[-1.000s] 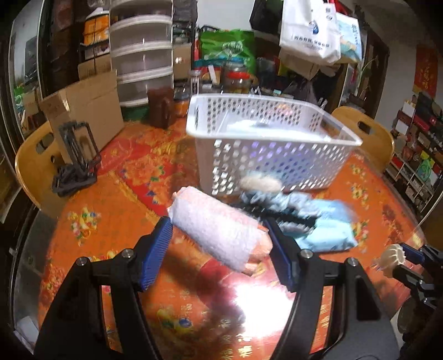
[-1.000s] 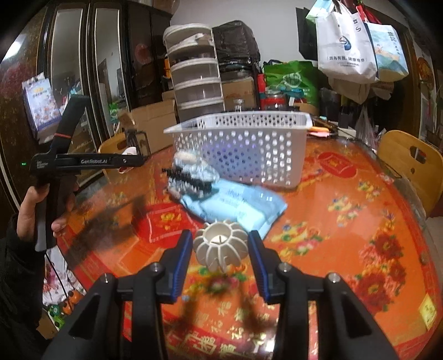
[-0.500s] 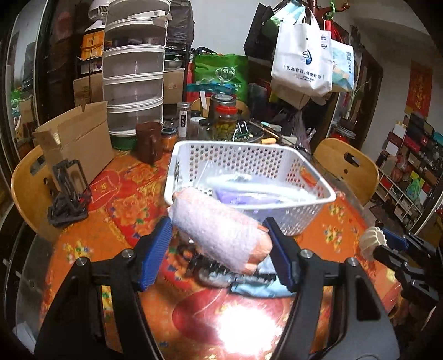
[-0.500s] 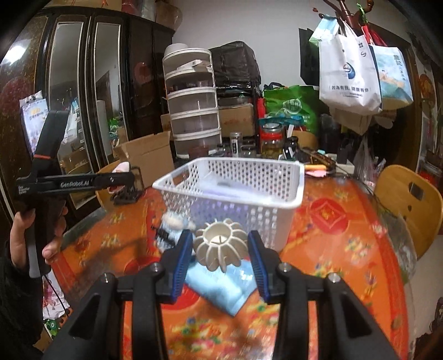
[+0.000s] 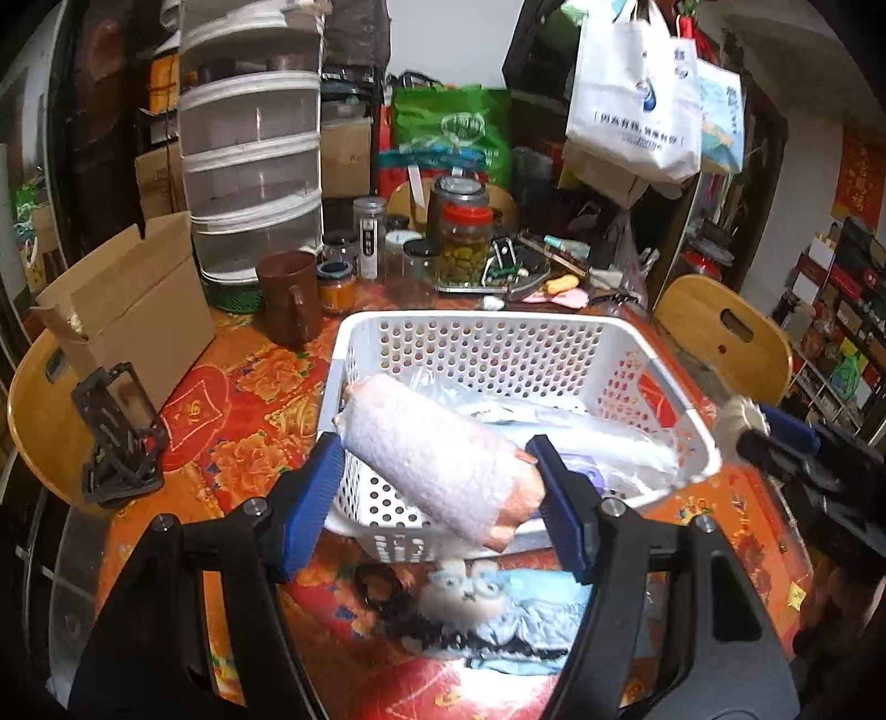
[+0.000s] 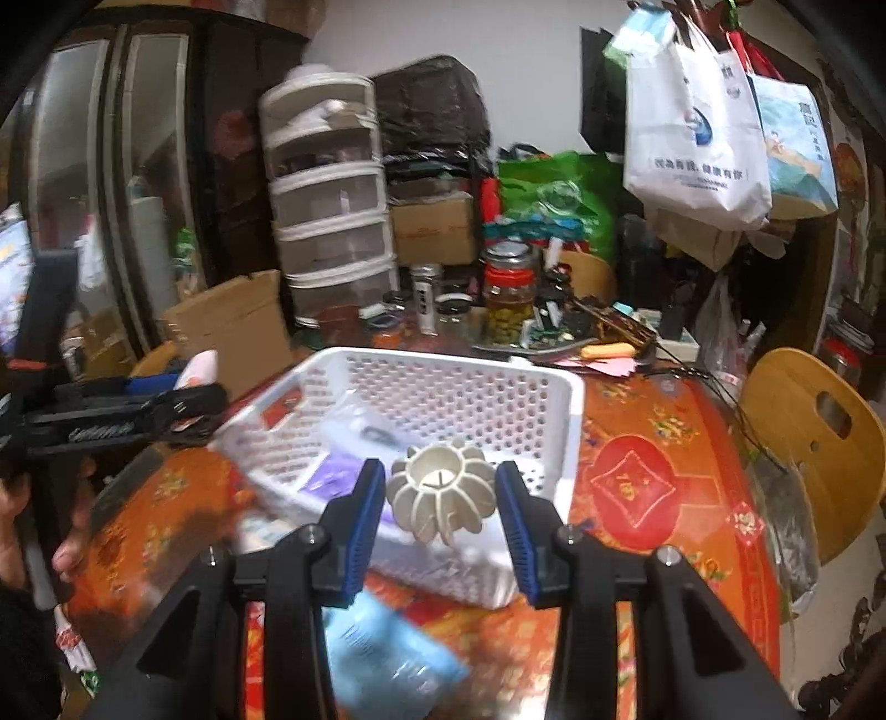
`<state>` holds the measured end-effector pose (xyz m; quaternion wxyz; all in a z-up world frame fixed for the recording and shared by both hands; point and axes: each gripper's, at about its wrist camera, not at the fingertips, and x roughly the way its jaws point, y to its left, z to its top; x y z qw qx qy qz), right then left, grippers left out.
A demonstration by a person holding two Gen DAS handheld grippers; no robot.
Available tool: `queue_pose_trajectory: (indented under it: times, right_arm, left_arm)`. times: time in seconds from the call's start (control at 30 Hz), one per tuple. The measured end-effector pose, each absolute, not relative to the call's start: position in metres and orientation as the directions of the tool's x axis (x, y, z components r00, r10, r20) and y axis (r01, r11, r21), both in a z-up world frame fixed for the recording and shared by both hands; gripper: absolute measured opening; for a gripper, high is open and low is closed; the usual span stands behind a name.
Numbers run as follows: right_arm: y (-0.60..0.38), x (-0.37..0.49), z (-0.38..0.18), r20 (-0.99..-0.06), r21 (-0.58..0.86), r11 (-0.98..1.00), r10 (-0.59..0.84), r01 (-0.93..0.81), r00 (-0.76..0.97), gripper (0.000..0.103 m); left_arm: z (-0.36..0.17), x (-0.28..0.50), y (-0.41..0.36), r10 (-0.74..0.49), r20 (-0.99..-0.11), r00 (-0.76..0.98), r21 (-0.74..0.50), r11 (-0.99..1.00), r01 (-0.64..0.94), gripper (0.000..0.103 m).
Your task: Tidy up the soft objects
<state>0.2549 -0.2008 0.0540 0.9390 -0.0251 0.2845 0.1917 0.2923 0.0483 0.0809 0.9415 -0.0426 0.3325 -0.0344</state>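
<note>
Before me, the surface (image 5: pixel 249 387) carries a red floral cloth. A wooden chair (image 5: pixel 725 332) stands at right of frame, another chair (image 5: pixel 33 421) at left. Upper centre: a white wall (image 5: pixel 443 33); dark glass-door cabinets (image 6: pixel 111 194) fill the upper left.

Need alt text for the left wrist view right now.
The left gripper grips a pink-white soft roll above the near edge of a white perforated basket on a red floral table. A plush toy and pale-blue pack lie below.
</note>
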Motion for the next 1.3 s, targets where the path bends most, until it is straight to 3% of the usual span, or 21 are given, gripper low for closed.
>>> queue_pose_trajectory:
  times: [0.17,0.43,0.6,0.73,0.77,0.8,0.87,1.07,1.3]
  right_arm:
    - [-0.194,0.312,0.032,-0.620,0.046,0.944,0.284,-0.328,0.731,0.040]
    - [-0.184,0.338,0.018,-0.637,0.019,0.948,0.256,-0.318,0.727,0.040]
    - [-0.176,0.349,0.005,-0.671,-0.012,0.948,0.227,-0.317,0.706,0.040]
    - [-0.177,0.347,0.006,-0.643,0.014,0.951,0.246,-0.310,0.725,0.042]
    - [-0.177,0.347,0.007,-0.643,0.017,0.950,0.249,-0.311,0.724,0.053]
    - [-0.177,0.345,0.008,-0.641,0.018,0.949,0.253,-0.316,0.725,0.070]
    - [-0.177,0.339,0.012,-0.619,0.004,0.950,0.248,-0.313,0.745,0.084]
    - [-0.194,0.303,0.027,-0.566,0.023,0.958,0.248,-0.286,0.786,0.089]
    - [-0.218,0.238,0.013,-0.547,0.099,0.942,0.320,-0.319,0.774,0.089]
  left_arm:
    - [0.063,0.334,0.045,-0.087,-0.674,0.733,-0.090,0.995,0.035,0.066]
    - [0.018,0.375,0.046,-0.033,-0.740,0.671,-0.055,0.998,-0.013,0.066]
    - [0.003,0.380,0.051,-0.029,-0.748,0.663,-0.059,0.998,-0.024,0.066]
    - [0.003,0.380,0.056,-0.035,-0.728,0.685,-0.069,0.997,-0.023,0.069]
    - [0.005,0.378,0.057,-0.040,-0.722,0.691,-0.074,0.997,-0.021,0.072]
    - [0.006,0.377,0.058,-0.044,-0.718,0.694,-0.080,0.997,-0.020,0.077]
    - [0.007,0.376,0.060,-0.069,-0.714,0.697,-0.103,0.995,-0.007,0.089]
    - [0.020,0.348,0.069,-0.067,-0.662,0.747,-0.103,0.995,-0.001,0.092]
    - [0.024,0.261,0.093,-0.093,-0.611,0.786,-0.124,0.992,0.021,0.094]
